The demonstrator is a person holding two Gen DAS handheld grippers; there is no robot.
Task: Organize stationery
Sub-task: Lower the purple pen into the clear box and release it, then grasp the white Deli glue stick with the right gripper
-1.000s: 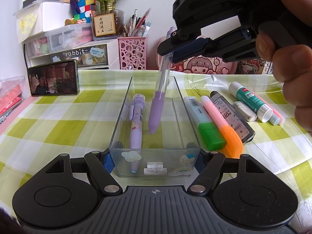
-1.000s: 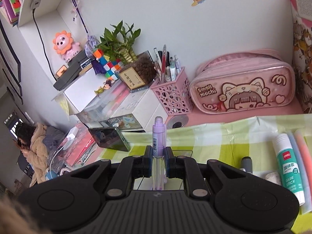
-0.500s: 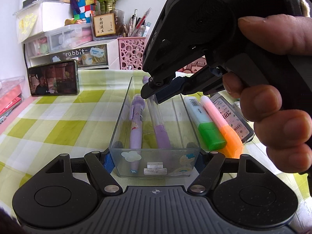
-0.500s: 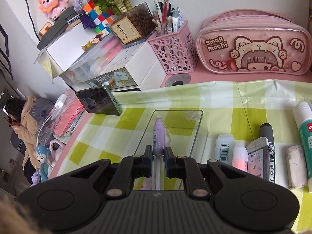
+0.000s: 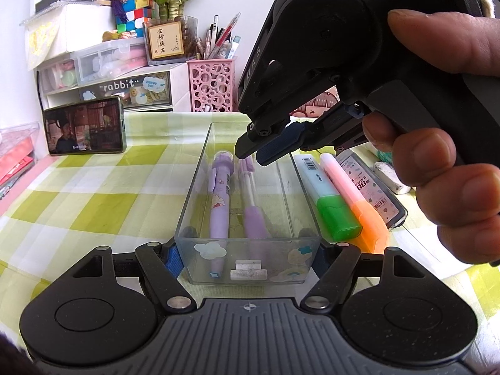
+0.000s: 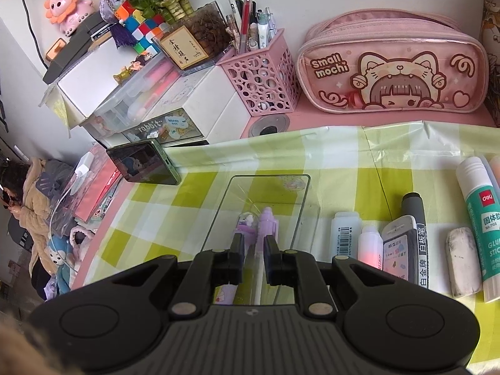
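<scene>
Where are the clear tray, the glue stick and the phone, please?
Clear tray [image 5: 250, 259]: left wrist view, near end wall.
Glue stick [image 6: 482, 218]: right wrist view, green label.
Phone [image 5: 84, 126]: left wrist view, middle of its screen.

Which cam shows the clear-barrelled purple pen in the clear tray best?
Left wrist: the clear-barrelled purple pen lies nearly full length in the clear plastic tray, beside the purple cartoon pen. Right wrist shows only its cap end between the open right hand-held gripper fingers; the rest is hidden.
</scene>
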